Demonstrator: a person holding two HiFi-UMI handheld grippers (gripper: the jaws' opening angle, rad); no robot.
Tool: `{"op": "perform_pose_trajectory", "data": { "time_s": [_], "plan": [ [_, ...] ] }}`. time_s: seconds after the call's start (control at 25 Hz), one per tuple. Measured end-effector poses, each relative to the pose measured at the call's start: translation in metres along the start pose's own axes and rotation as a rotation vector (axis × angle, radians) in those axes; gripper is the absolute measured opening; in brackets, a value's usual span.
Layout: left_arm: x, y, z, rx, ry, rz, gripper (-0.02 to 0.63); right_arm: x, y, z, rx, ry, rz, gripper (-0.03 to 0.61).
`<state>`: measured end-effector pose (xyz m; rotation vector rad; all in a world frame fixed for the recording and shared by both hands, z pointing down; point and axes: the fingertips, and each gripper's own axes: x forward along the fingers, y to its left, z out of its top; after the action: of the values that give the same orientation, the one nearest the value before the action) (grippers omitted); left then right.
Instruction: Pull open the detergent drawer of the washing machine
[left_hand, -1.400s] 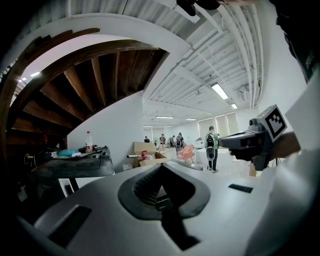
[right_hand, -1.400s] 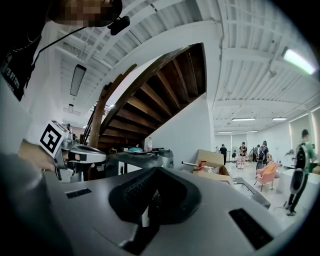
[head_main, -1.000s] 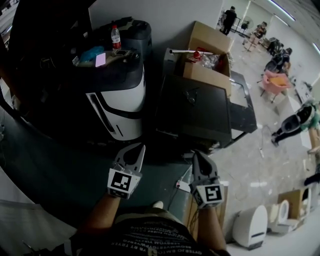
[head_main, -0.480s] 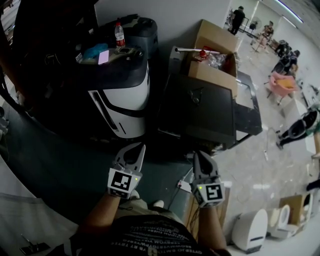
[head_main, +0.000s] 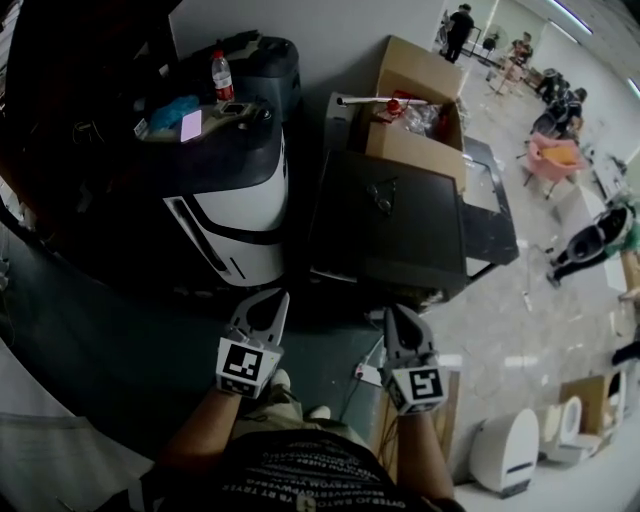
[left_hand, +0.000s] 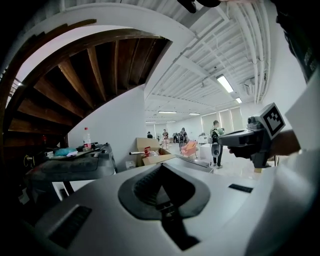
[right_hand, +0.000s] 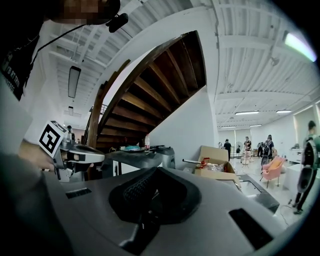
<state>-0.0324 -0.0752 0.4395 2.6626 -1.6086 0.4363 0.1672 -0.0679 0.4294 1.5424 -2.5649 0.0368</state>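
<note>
Open office hall: timber staircase (right_hand: 150, 95), cardboard box (head_main: 412, 150), striplights (left_hand: 224, 83).

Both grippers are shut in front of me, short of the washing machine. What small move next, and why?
Probably ease the left gripper toward the front of the washing machine, opening its jaws on the way. It and the right gripper are shut, empty and short of the machine; the drawer can't be made out from here.
</note>
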Motion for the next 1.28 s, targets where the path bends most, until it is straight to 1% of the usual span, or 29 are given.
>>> {"op": "perform_pose_trajectory", "data": {
  "time_s": [0.16, 0.28, 0.44, 0.72, 0.88, 1.0, 1.08, 1.16, 1.28],
  "plan": [
    [0.021, 0.018, -0.001, 0.009, -0.015, -0.019, 0.003, 0.021, 0.0, 0.001, 0.018, -0.008, -0.005, -0.009],
    [0.037, 0.032, 0.003, -0.011, -0.023, -0.043, 0.003, 0.041, -0.001, 0.003, 0.021, -0.008, -0.023, -0.009],
    [0.057, 0.05, 0.003, -0.014, -0.02, -0.075, 0.003, 0.066, -0.001, 0.009, 0.019, -0.004, -0.046, -0.009],
    [0.091, 0.083, -0.002, 0.016, -0.028, -0.125, 0.003, 0.105, 0.001, 0.01, 0.008, 0.012, -0.077, -0.009],
    [0.103, 0.1, -0.011, 0.018, -0.009, -0.146, 0.003, 0.122, 0.002, 0.006, 0.01, 0.033, -0.096, -0.009],
    [0.109, 0.111, -0.021, 0.0, 0.007, -0.159, 0.003, 0.132, 0.006, 0.006, 0.007, 0.044, -0.11, -0.009],
    [0.113, 0.115, -0.027, -0.01, 0.016, -0.167, 0.003, 0.135, 0.008, 0.006, 0.0, 0.052, -0.114, -0.009],
    [0.118, 0.117, -0.032, -0.003, 0.027, -0.173, 0.003, 0.137, 0.008, 0.003, -0.006, 0.066, -0.12, -0.009],
    [0.121, 0.114, -0.046, -0.004, 0.054, -0.185, 0.003, 0.136, 0.006, -0.011, -0.009, 0.093, -0.134, -0.009]
  ]
}}
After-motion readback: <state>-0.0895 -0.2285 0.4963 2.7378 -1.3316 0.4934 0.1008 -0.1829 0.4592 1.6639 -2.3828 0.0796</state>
